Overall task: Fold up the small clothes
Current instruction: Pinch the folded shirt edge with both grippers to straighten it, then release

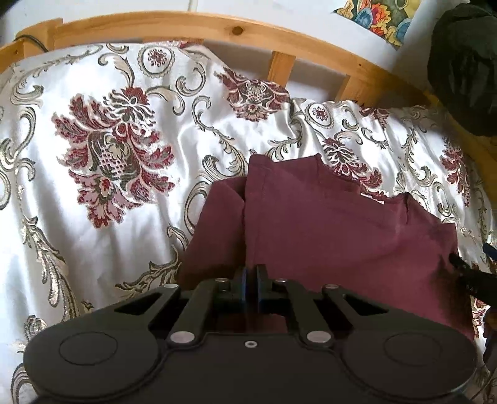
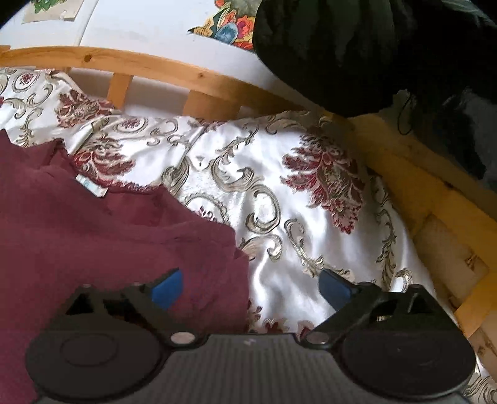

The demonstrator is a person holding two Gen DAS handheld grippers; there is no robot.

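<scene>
Found jaws of the left gripper (image 1: 251, 273) pressed together, clamped on a raised fold of the maroon garment (image 1: 326, 223) very close to the camera. Found jaws of the right gripper (image 2: 251, 286) wide apart and holding nothing, with one blue pad (image 2: 167, 287) above the right edge of the garment and the other pad above the bare bedspread (image 2: 310, 217). Saw the garment lying on the bed, spread between the two grippers and partly doubled over, with a separate flap hanging down at the left of the pinched fold in the left wrist view. Noticed a small white and blue label (image 2: 91, 186) at the far edge of the cloth in the right wrist view. Could not tell what kind of garment. Beyond it, saw the shiny white bedspread with dark red flowers and grey-gold scrolls, wrinkled in many places. Farther still, saw the light wooden bed frame (image 1: 186, 28) with short upright slats, running along the far side of the bed. Behind the frame, saw a white wall with a colourful flowered picture (image 1: 376, 15) and, at the right, a big black bundle (image 2: 341, 56) above the rail.
</scene>
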